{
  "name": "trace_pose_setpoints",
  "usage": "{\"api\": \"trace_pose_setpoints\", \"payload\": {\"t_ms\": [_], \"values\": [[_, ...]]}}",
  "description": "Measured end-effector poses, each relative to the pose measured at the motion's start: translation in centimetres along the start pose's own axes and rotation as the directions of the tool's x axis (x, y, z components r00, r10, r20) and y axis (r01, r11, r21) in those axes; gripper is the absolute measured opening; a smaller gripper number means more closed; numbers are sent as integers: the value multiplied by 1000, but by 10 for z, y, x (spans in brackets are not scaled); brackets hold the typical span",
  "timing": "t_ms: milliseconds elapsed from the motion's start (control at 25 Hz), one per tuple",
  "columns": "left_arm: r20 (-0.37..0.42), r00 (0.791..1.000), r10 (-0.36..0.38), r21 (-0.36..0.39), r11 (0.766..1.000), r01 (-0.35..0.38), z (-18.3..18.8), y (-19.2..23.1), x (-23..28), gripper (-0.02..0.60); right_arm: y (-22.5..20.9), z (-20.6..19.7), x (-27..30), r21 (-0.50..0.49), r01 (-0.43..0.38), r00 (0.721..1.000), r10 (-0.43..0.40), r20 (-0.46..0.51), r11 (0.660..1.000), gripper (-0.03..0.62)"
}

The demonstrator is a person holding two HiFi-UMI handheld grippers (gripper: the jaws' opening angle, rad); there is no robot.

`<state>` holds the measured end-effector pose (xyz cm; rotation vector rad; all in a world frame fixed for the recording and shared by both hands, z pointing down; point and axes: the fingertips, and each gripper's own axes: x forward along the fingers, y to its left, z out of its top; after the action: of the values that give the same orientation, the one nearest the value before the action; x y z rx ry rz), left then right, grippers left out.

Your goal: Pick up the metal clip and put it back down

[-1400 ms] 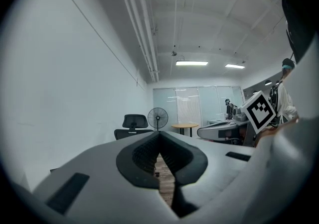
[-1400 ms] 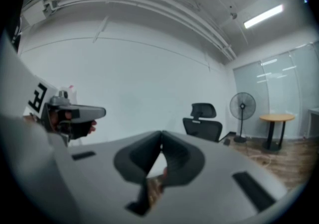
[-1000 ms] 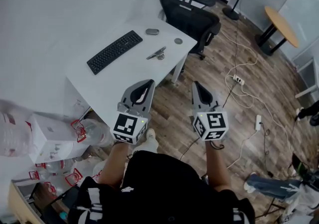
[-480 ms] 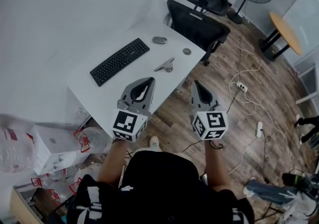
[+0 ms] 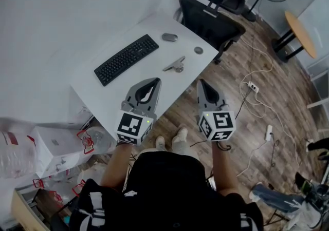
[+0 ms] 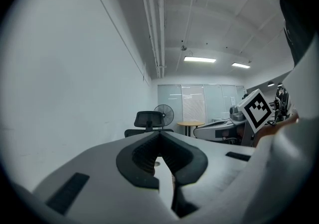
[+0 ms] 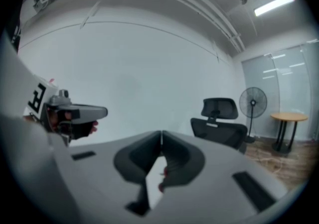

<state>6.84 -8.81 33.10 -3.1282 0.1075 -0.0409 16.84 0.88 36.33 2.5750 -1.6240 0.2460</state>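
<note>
Jaws on the left gripper (image 5: 152,83) and the right gripper (image 5: 202,84) are both closed, with nothing in them. The metal clip (image 5: 175,64) lies on the white desk (image 5: 103,96), just past the right end of the keyboard (image 5: 126,59). Both grippers hang on the person's side of the keyboard, well apart from the clip. I think the reach comes next. To do it well, open one gripper's jaws first, go slowly down over the clip, pinch its raised part, and lift straight up without bumping the keyboard.
</note>
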Motion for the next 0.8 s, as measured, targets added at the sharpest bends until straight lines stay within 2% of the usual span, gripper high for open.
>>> {"api": "trace_pose_setpoints", "payload": {"t_ms": [200, 520, 800], "values": [[-12, 1000, 16, -49, 999, -16, -9, 8, 13, 25, -8, -4, 18, 5, -24, 1000, 24, -14, 1000, 35], [-47, 996, 72, -33, 997, -73, -19, 20, 46, 25, -32, -5, 57, 6, -89, 996, 89, -31, 996, 35], [-104, 988, 110, -62, 991, -117, -44, 23, 83, 25, -52, -22, 93, -6, -170, 982, 168, -91, 985, 35]]}}
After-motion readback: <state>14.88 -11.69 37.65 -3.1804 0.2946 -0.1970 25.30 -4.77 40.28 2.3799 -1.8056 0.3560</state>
